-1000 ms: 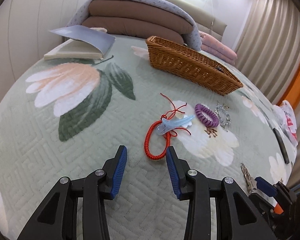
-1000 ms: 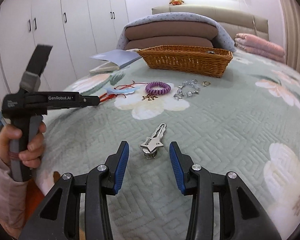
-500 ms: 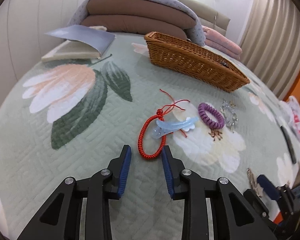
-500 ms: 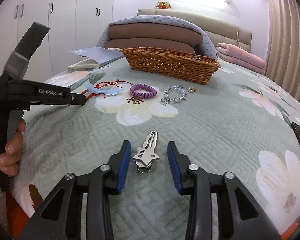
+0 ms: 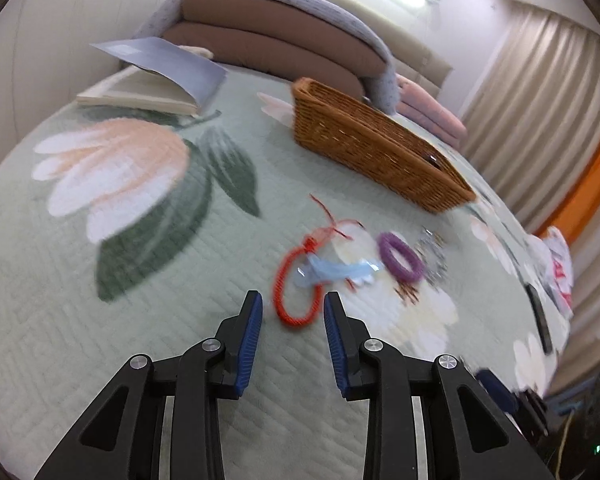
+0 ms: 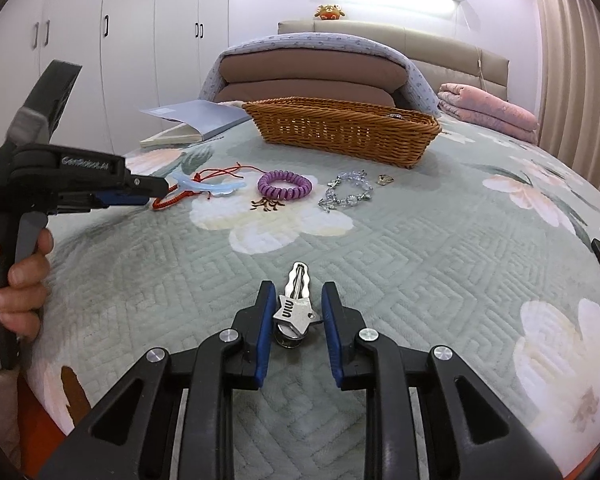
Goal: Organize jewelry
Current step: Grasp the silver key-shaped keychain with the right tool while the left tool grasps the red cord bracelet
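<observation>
A red cord bracelet (image 5: pixel 296 280) lies on the bed with a pale blue hair clip (image 5: pixel 336 270) across it. My left gripper (image 5: pixel 293 314) is open, its tips just short of the bracelet's near loop. A purple coil hair tie (image 5: pixel 401 258), a crystal bracelet (image 6: pixel 346 192) and a small ring (image 6: pixel 385 178) lie to the right. My right gripper (image 6: pixel 296 302) is open with a silver hair clip (image 6: pixel 294 306) between its fingers, not gripped. A wicker basket (image 6: pixel 340 130) stands behind.
An open book (image 5: pixel 160 80) lies at the far left of the bed. Stacked brown cushions (image 6: pixel 312 80) and a folded pink blanket (image 6: pixel 486 110) sit behind the basket. A dark phone (image 5: pixel 538 320) lies near the bed's right edge.
My left gripper has come closer to the red bracelet. My right gripper has moved forward, so the silver clip now sits between its fingers, and its jaws have narrowed a little.
</observation>
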A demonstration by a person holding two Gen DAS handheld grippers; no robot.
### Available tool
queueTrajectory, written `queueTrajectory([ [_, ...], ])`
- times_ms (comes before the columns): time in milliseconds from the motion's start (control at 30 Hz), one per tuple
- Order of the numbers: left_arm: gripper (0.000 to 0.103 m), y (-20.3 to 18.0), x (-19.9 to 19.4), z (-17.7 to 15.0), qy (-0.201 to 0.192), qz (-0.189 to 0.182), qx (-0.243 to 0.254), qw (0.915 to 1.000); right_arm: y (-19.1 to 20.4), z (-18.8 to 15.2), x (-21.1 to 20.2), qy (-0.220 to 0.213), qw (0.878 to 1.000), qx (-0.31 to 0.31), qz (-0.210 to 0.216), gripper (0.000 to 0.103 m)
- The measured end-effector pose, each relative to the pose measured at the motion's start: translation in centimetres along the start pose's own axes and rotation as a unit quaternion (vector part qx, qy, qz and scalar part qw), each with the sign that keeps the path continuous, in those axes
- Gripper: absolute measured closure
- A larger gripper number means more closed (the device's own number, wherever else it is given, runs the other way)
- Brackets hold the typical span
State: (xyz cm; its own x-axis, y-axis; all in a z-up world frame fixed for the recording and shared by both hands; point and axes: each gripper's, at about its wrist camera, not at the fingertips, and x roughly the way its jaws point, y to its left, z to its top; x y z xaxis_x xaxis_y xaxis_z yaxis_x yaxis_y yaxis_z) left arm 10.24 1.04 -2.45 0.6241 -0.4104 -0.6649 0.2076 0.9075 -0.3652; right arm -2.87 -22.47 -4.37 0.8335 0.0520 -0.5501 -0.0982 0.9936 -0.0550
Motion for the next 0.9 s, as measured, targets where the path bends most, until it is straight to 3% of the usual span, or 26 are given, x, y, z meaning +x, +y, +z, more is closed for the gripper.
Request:
queueTrajectory([
  [133,0.071,-1.1,1.7,0.4,0.025,0.037,0.021,0.9988,0.1,0.1,0.1,0.003,1.0,-0.002,-0.003,0.077],
  [233,0.074,-2.2,2.0,0.1,0.022,0.073,0.053,0.9957,0.6,0.4,0.3,0.006,1.0,-0.012,-0.016,0.077],
  [300,0.084,-2.7,2.2,-0.1,0.021,0.099,0.07,0.9924,0.9,0.4,0.3,0.004,0.999,-0.023,-0.022,0.078],
  [333,0.098,-2.9,2.2,-0.1,0.019,0.102,0.076,0.9917,0.9,0.3,0.3,0.003,0.999,-0.025,-0.023,0.078],
  [367,0.1,-3.1,2.0,-0.2,0.016,0.102,0.082,0.9913,0.8,0.3,0.2,0.003,1.0,-0.024,-0.02,0.078],
  [533,0.099,-3.7,-0.1,-0.6,-0.02,0.056,0.101,0.9931,-0.2,0.6,-0.2,-0.001,1.0,-0.004,0.007,0.078],
  [633,0.099,-3.9,-2.0,-0.5,-0.054,0.008,0.095,0.994,-0.5,0.9,-0.9,-0.012,1.0,0.002,0.014,0.078],
  [767,0.099,-4.5,-4.4,-0.4,-0.092,-0.041,0.101,0.9897,-0.8,1.6,-2.3,-0.036,0.999,0.002,0.017,0.078],
  [900,0.099,-5.5,-5.6,-0.7,-0.116,-0.046,0.114,0.9856,-1.2,2.4,-3.5,-0.056,0.998,0.005,0.017,0.078],
])
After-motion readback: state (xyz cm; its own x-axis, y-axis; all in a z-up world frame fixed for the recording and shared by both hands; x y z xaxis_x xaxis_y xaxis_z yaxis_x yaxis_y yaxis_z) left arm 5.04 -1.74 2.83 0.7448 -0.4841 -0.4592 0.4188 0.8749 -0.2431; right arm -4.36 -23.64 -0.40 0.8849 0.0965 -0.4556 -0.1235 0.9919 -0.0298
